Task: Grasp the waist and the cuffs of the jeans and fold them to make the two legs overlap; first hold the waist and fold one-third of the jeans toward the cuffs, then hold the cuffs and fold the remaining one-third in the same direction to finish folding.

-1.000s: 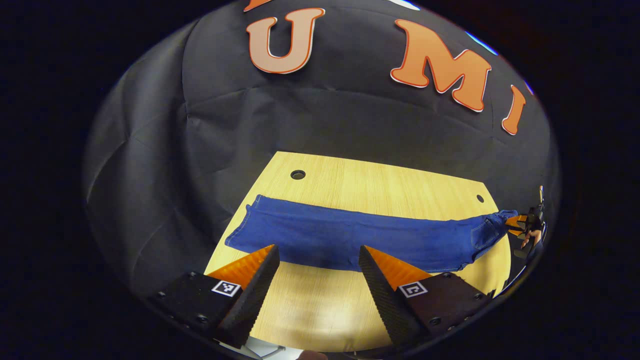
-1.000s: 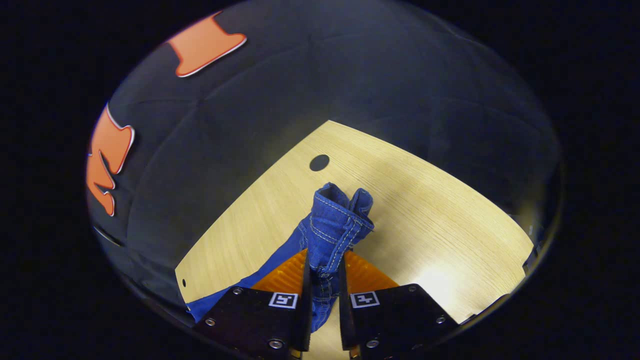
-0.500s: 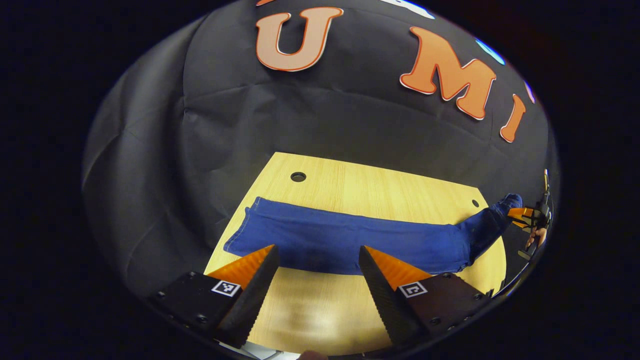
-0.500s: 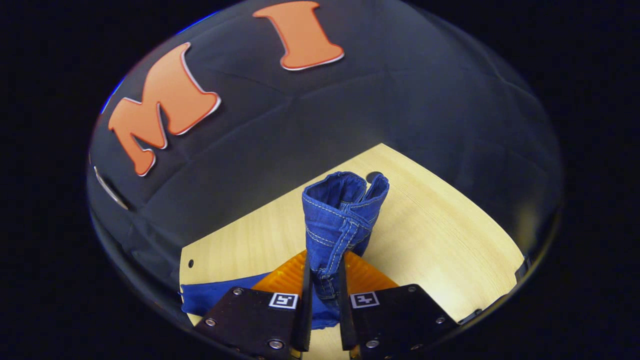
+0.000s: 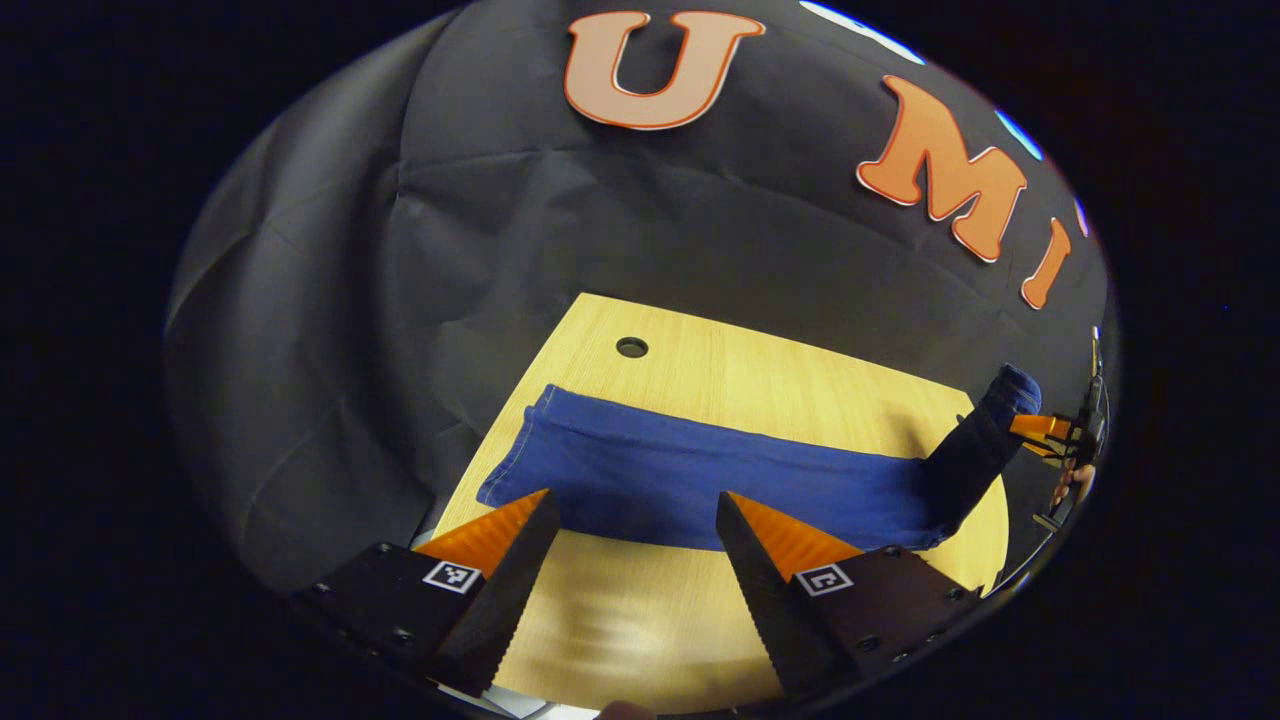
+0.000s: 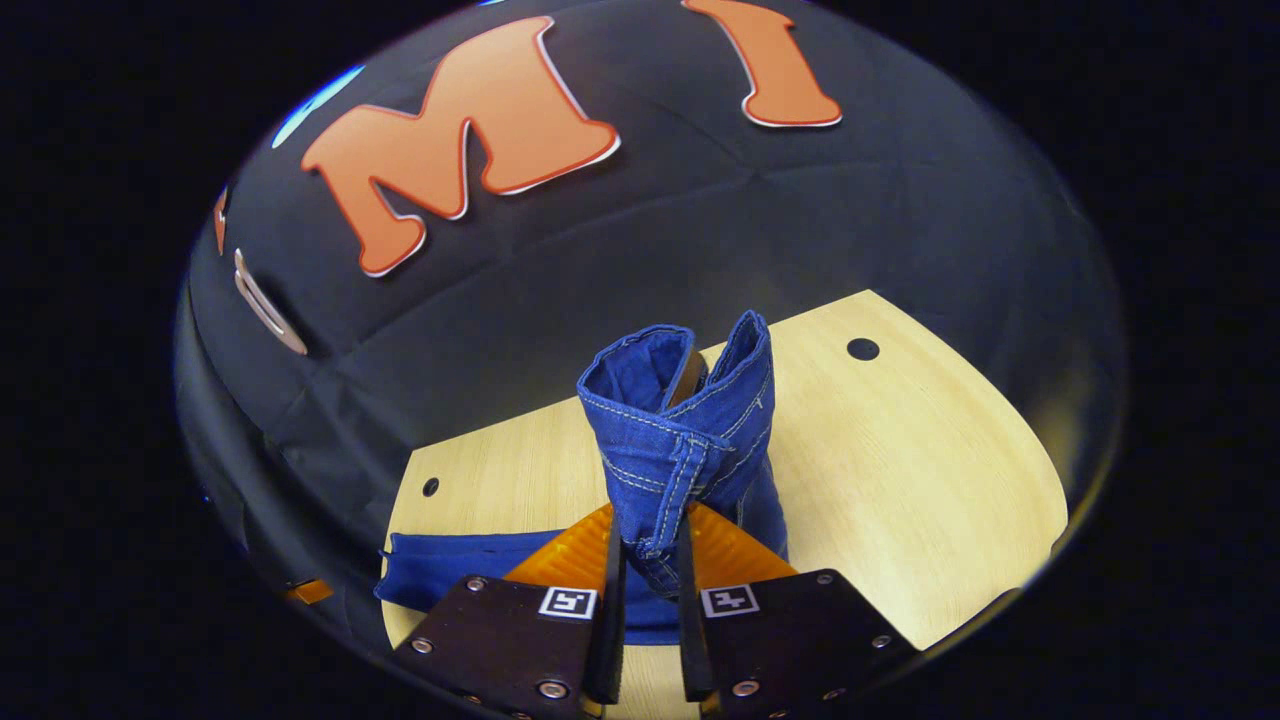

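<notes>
Waist [image 6: 680, 430] has risen higher, clamped in right gripper [image 6: 648, 560] jaws.

Item count, both views:

- Jeans [image 5: 700, 480]: one pair, blue denim.
- Table [image 5: 760, 375]: one, light wood finish.
- Round holes in the table top: two counted in the left gripper view, one large [image 5: 631, 347] and one small, partly hidden, near the far corner.
- Left gripper [image 5: 630, 540]: one, two fingers.
- Right gripper [image 6: 647, 560]: one, two fingers.
- Square coded markers: two per gripper, four total.
</notes>
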Motion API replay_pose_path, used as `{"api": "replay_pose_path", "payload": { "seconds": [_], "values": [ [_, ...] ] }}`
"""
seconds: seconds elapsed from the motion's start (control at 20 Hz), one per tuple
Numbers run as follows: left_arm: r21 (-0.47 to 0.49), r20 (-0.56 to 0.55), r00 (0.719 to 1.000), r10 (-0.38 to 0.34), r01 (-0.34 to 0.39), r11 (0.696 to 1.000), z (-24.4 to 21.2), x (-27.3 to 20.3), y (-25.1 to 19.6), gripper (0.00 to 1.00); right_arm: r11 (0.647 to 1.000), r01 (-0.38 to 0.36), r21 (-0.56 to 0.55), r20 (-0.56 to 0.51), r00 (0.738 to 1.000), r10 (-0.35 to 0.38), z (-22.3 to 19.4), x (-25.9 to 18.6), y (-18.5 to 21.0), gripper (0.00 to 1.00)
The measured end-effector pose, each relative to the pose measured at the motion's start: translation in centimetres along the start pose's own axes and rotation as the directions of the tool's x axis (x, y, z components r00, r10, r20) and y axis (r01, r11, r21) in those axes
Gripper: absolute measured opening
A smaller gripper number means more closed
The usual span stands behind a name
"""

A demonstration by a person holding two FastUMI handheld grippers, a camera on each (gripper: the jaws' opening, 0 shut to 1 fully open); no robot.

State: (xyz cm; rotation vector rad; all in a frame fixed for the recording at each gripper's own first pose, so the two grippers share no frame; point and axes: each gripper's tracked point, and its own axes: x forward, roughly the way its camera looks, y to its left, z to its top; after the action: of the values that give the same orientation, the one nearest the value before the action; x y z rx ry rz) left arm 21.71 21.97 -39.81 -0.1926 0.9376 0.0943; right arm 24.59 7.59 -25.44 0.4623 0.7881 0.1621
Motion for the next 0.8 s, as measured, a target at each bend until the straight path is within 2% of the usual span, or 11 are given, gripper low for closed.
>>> {"api": "replay_pose_path", "payload": {
  "seconds": [0.25,0.35,0.4,0.45,0.5,0.55,0.65,0.7,0.8],
  "values": [
    [-0.042,-0.030,1.000,0.003,-0.004,0.999,-0.5,1.9,2.2,0.98,1.000,-0.005,0.009,-0.084,0.996,0.006,-3.4,1.3,2.5,0.24],
    [-0.056,-0.048,0.999,-0.005,0.002,0.998,-0.8,2.9,2.7,0.98,0.999,-0.027,0.018,-0.133,0.991,0.029,-5.1,1.3,3.7,0.29],
    [-0.063,-0.056,0.998,-0.013,0.009,0.998,-0.9,3.4,2.9,0.99,0.998,-0.048,0.028,-0.140,0.989,0.052,-5.5,1.4,4.7,0.28],
    [-0.071,-0.068,0.998,-0.018,0.013,0.997,-1.2,3.8,3.1,0.98,0.997,-0.063,0.037,-0.136,0.988,0.067,-5.6,1.4,5.5,0.44],
    [-0.084,-0.082,0.996,-0.027,0.020,0.996,-1.5,4.4,3.2,0.98,0.997,-0.073,0.039,-0.133,0.988,0.078,-5.5,1.4,6.1,0.49],
    [-0.102,-0.091,0.995,-0.033,0.024,0.994,-1.7,4.9,3.4,0.98,0.997,-0.074,0.035,-0.131,0.988,0.078,-5.5,1.2,6.2,0.64],
    [-0.150,-0.117,0.991,-0.059,0.041,0.988,-2.4,5.5,3.8,0.98,0.998,-0.059,0.020,-0.119,0.991,0.061,-5.3,1.2,6.5,0.70],
    [-0.175,-0.131,0.989,-0.073,0.049,0.983,-2.7,5.8,4.0,0.98,0.998,-0.053,0.019,-0.111,0.992,0.055,-5.0,1.0,6.6,0.80],
    [-0.230,-0.164,0.982,-0.090,0.050,0.972,-3.6,6.3,4.6,0.96,0.999,-0.037,0.020,-0.097,0.995,0.038,-4.6,0.5,6.1,0.90]
  ]
}}
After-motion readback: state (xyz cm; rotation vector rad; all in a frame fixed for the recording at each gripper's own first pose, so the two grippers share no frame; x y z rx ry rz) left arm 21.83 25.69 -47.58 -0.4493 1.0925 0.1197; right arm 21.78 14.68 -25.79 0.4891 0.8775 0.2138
